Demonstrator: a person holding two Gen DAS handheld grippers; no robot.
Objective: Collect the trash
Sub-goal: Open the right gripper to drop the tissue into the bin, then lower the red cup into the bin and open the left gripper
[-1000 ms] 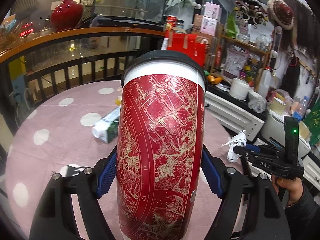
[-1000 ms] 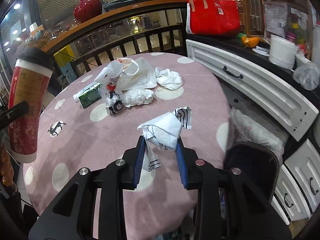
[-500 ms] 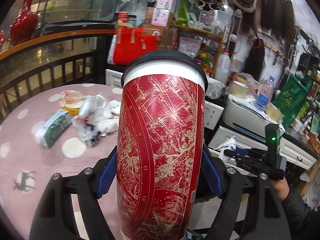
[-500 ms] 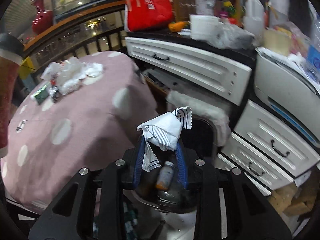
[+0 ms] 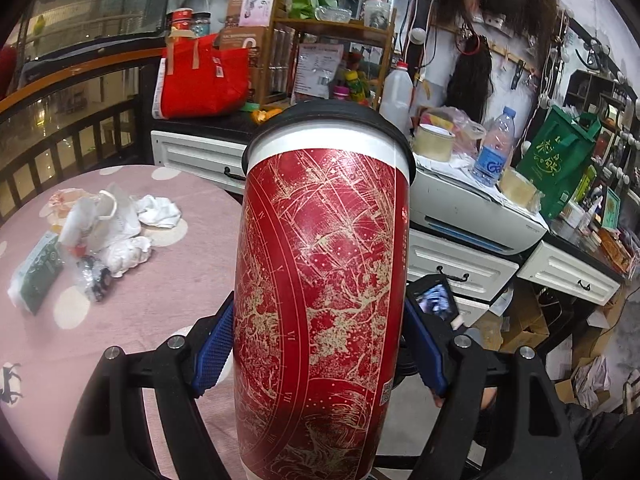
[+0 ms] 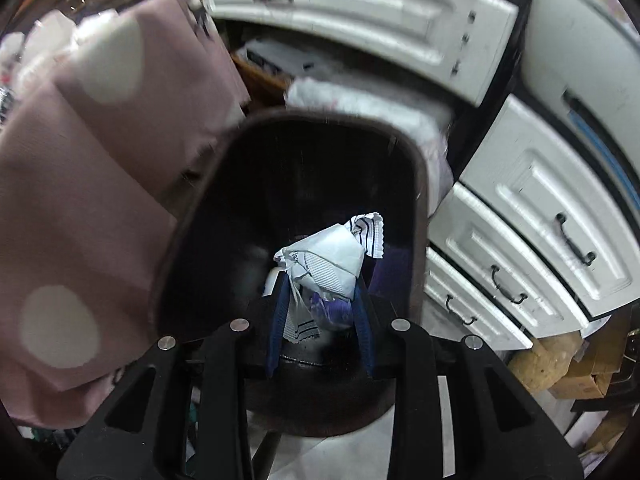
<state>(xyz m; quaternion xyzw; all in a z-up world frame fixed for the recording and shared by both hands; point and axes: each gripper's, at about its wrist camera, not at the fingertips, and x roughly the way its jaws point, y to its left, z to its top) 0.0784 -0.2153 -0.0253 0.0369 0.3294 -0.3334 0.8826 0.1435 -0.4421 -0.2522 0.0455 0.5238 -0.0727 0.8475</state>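
My left gripper (image 5: 318, 354) is shut on a tall red paper cup (image 5: 324, 280) with gold patterns and a black lid, held upright in the air beside the table. My right gripper (image 6: 320, 320) is shut on a crumpled white wrapper (image 6: 328, 260) with dark stripes, held directly over the open mouth of a dark bin (image 6: 192, 216) on the floor. More trash lies on the pink dotted table (image 5: 120, 320): white crumpled tissues (image 5: 156, 210), a green carton (image 5: 36, 268) and a small plastic bag (image 5: 94, 276).
White drawer cabinets (image 6: 532, 208) stand right of the bin, with the tablecloth edge (image 6: 80, 200) hanging at its left. A printer (image 5: 472, 208), water bottle (image 5: 494, 148) and red bag (image 5: 204, 76) sit on the counter behind. Cardboard boxes (image 6: 568, 364) lie on the floor.
The right gripper has swung off the table and down over the bin, still holding the wrapper. The left gripper has turned right with the cup, toward the counter.
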